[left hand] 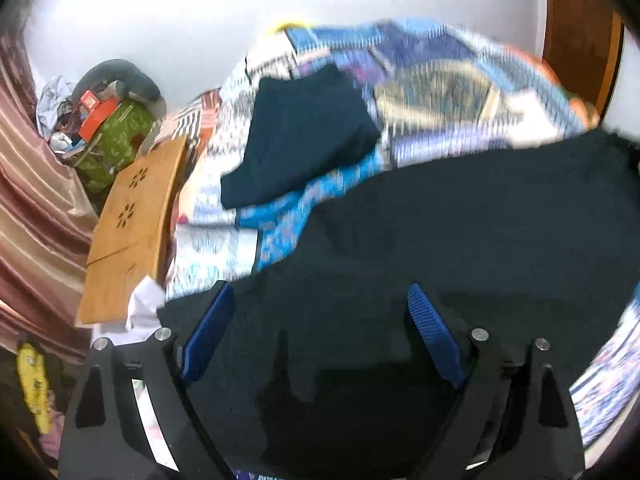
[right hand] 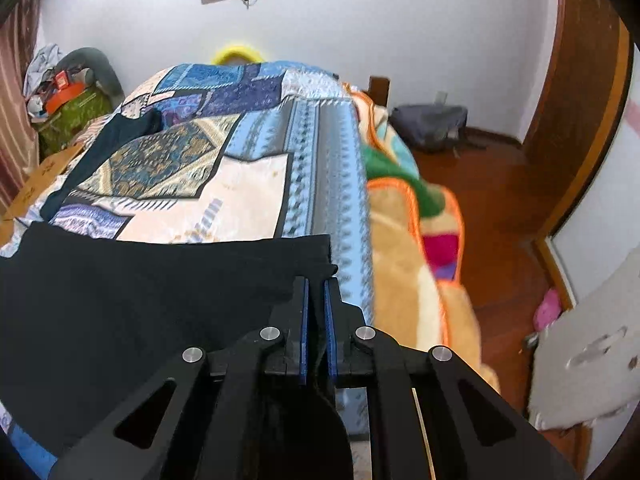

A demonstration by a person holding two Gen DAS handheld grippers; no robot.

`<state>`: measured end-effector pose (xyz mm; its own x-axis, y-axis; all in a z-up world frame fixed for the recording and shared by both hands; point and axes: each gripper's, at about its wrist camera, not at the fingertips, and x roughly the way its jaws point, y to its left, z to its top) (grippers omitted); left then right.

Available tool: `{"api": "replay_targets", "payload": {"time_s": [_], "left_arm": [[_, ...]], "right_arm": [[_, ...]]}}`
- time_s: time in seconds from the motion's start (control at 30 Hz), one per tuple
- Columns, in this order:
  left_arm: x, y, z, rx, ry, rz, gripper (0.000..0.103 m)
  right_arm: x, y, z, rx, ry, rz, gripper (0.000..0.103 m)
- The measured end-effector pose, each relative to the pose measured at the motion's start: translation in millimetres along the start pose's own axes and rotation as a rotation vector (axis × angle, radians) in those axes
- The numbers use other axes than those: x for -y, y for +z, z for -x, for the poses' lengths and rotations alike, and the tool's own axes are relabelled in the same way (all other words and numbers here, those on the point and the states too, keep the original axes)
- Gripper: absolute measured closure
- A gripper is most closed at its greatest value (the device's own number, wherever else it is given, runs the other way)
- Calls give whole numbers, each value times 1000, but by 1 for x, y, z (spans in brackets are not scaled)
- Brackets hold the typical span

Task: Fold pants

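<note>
Black pants [left hand: 460, 240] lie spread across the near part of a bed with a blue patchwork quilt [left hand: 440, 92]. My left gripper [left hand: 320, 296] is open, its blue pads [left hand: 212, 328] wide apart just above the pants, holding nothing. In the right wrist view the pants [right hand: 140, 300] cover the near left. My right gripper [right hand: 315, 284] is shut on the pants' right edge, cloth pinched between its pads. A second dark garment [left hand: 300, 136] lies folded further up the quilt; it also shows in the right wrist view [right hand: 108, 140].
A wooden lap table [left hand: 132, 228] leans at the bed's left side. Cluttered bags and boxes [left hand: 104, 120] stand behind it. A tan fleece blanket [right hand: 412, 248] hangs off the bed's right side over the wood floor [right hand: 500, 200]. A grey bag [right hand: 432, 124] sits by the wall.
</note>
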<state>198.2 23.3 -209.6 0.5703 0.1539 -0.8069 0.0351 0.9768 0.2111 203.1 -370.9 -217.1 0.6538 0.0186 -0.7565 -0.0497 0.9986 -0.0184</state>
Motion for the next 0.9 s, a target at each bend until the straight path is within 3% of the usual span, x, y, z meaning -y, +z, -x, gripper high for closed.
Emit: {"api": "replay_targets", "payload": {"time_s": [0.1,0.27,0.3,0.37,0.43,0.53,0.6,0.7,0.77,0.9], "left_arm": [[-11,18,-2,5,-59,58,11],[7,14,-61,-155,-89,40,11],[11,10,-72,-185,-94,39,11],[9,6,-74,-150,-96,83,10],[7,6,-75,-162,-112,102,10],[2,7,-75,-178,-137,111,10],[3,13,-73,-179,-132,97,11],[14,27,-69,-157,-140,66,11],[28,39,-67,-146,-170,43,11],[66,50,-72,-162,-213,-28,10]], "right_arm": [[4,8,-1,32,-10,-28,97],[2,18,-9,43,-10,-23,97],[1,18,-16,22,-11,-17,97],[2,15,-33,-39,-10,-16,97],[4,9,-55,-153,-15,-13,96],[4,3,-64,-244,-74,-7,92],[2,6,-47,-212,-18,-27,84],[-8,12,-14,-135,63,-52,52],[-20,13,5,-103,167,-69,47],[-34,-9,4,-173,297,-110,41]]}}
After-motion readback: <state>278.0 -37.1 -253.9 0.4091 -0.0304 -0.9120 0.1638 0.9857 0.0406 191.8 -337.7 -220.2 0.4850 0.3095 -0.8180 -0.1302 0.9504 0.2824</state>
